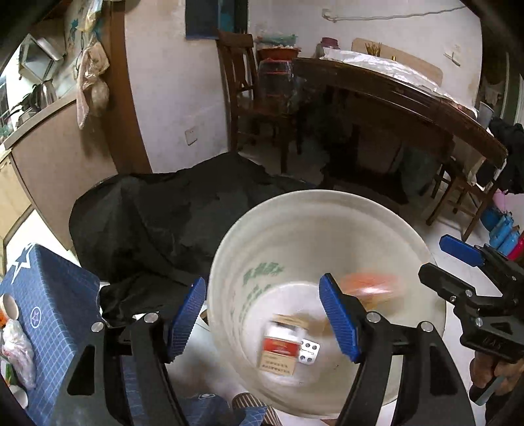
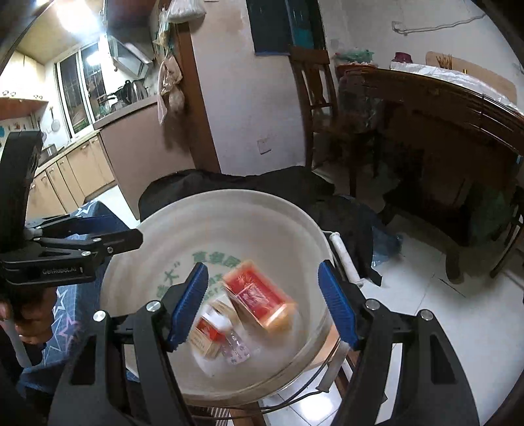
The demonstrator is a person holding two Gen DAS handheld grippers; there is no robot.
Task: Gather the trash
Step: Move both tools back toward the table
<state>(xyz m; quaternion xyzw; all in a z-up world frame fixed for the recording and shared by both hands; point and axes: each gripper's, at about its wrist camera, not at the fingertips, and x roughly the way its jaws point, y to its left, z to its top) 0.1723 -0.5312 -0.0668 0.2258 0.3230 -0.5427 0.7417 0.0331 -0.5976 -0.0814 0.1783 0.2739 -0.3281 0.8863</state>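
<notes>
Kitchen cabinets [image 2: 65,177] behind; white bucket [image 2: 229,209] with green lettering holds red boxes [image 2: 258,295]; left gripper [image 1: 265,314] and right gripper [image 2: 262,301] hang open, empty.

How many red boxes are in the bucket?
2. Large red box toward the white bucket's right side; small red box lower left, beside a blister pack. More may be hidden beneath.

I see dim, even indoor light. A ceiling lamp [image 2: 70,13] glares in the right wrist view. Motion blur smears the red boxes [image 2: 258,295]. Fisheye distortion bends and darkens all edges.
</notes>
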